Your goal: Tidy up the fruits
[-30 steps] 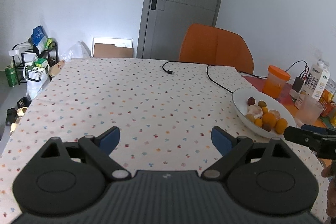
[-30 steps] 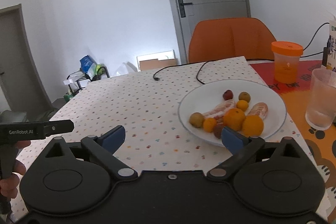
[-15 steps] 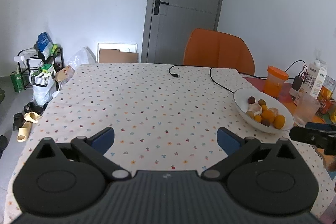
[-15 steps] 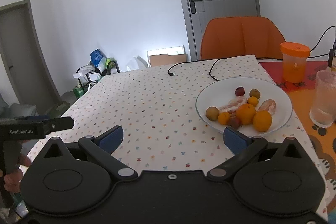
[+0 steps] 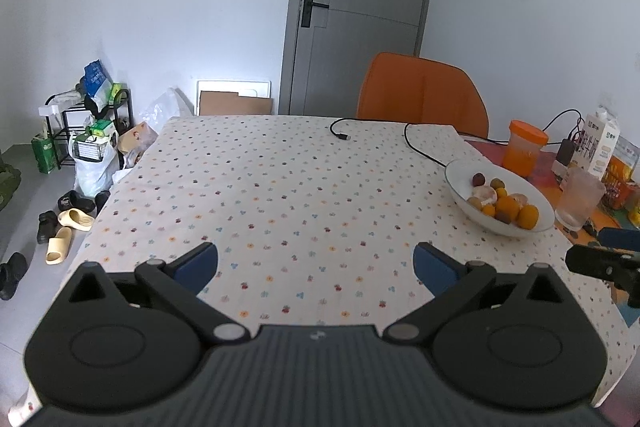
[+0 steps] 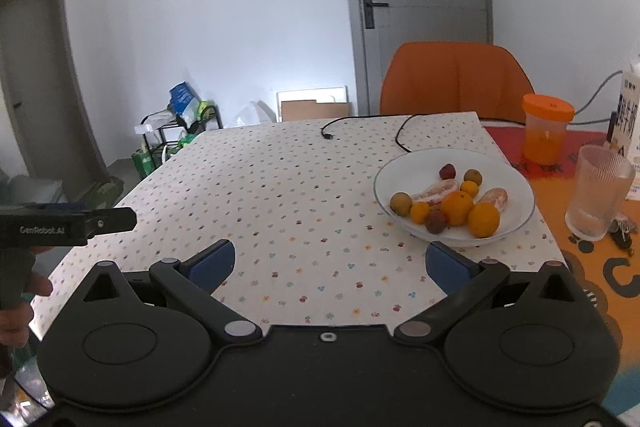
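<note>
A white bowl (image 6: 516, 183) (image 5: 456, 175) stands at the right of the dotted tablecloth. It holds several fruits: oranges (image 6: 483, 219), peeled citrus segments (image 6: 436, 191), small brown fruits (image 6: 400, 203) and a dark red one (image 6: 447, 171). My left gripper (image 5: 316, 265) is open and empty above the table's near edge, left of the bowl. My right gripper (image 6: 328, 261) is open and empty, just in front of the bowl.
A black cable (image 5: 416, 143) lies behind the bowl. An orange-lidded jar (image 6: 546, 133), a ribbed glass (image 6: 598, 197) and a milk carton (image 5: 600, 143) stand right of it on an orange mat. An orange chair (image 5: 420, 91) is at the far side.
Both grippers have drawn back and risen from the table, so the bowl looks farther away. Both have stayed open and empty.
</note>
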`<state>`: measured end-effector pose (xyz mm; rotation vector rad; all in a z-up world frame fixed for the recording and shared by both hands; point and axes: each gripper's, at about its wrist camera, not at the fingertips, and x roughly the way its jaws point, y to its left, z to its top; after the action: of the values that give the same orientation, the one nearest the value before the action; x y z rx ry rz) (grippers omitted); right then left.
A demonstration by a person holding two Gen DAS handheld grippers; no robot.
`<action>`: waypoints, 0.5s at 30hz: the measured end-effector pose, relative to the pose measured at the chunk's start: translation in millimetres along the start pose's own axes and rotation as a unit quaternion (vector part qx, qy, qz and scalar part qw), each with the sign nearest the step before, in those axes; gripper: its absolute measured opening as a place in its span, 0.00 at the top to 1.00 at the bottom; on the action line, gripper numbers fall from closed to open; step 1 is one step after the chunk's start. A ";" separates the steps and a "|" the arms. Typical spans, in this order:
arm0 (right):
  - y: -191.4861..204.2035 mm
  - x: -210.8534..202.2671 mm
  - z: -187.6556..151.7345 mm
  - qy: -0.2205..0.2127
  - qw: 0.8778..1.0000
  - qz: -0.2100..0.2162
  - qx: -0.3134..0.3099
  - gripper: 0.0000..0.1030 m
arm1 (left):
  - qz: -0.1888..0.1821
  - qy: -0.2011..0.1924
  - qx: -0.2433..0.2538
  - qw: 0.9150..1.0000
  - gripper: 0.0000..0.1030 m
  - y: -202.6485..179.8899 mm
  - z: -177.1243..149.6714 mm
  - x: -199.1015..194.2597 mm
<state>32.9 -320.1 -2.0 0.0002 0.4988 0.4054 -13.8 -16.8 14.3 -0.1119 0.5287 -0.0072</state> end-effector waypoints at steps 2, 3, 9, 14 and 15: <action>2.2 -3.2 -2.6 0.000 1.000 -0.001 -0.001 0.00 | 0.005 -0.001 0.001 1.000 0.00 2.6 -2.2 -2.3; 2.7 -3.9 -3.7 0.002 1.000 0.002 -0.001 0.00 | 0.008 -0.001 0.000 1.000 0.00 4.8 -2.6 -3.2; 3.4 -5.2 -5.9 0.001 1.000 0.004 0.003 0.00 | 0.015 -0.004 -0.010 1.000 0.00 12.3 -3.3 -4.6; -0.8 -3.9 -3.3 -0.003 1.000 0.000 0.023 0.00 | 0.015 0.000 -0.007 1.000 0.00 11.6 -5.4 -1.5; -1.3 -4.1 -3.2 -0.005 1.000 0.000 0.024 0.00 | 0.014 0.001 -0.007 1.000 0.00 11.1 -5.9 -1.2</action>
<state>28.6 -323.2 -3.0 0.0486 0.4994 0.3932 -18.0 -6.4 8.7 -0.1185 0.5331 0.0247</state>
